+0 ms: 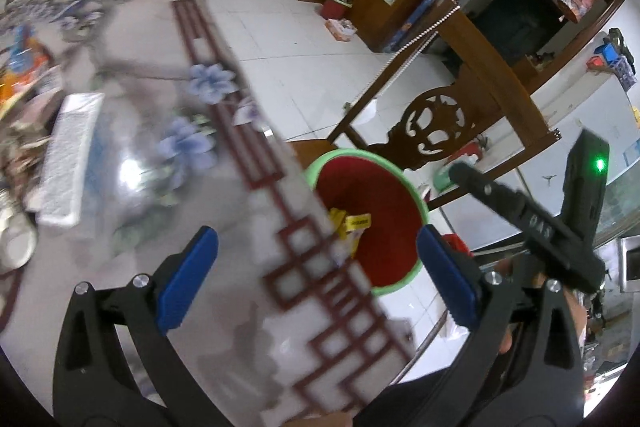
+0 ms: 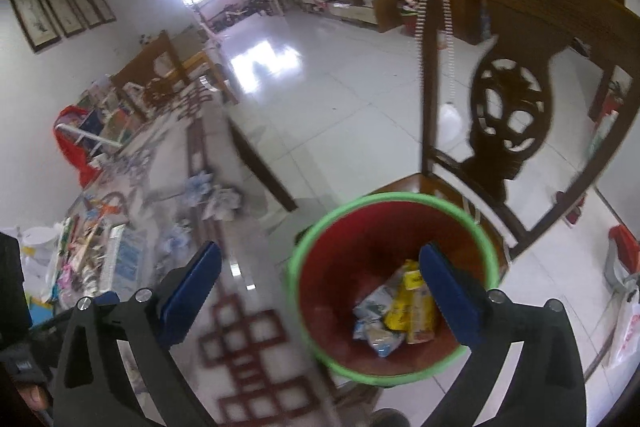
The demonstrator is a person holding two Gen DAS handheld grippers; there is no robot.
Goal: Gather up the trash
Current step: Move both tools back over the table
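Right claw spread wide, empty, yellow wrappers flat in upright bin

table: blurred | bin: near side hidden by table

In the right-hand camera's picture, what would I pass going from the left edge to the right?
Clutter pile on the table → crumpled tissues → red bin with green rim → wrappers inside it → carved wooden chair → white plastic bag.
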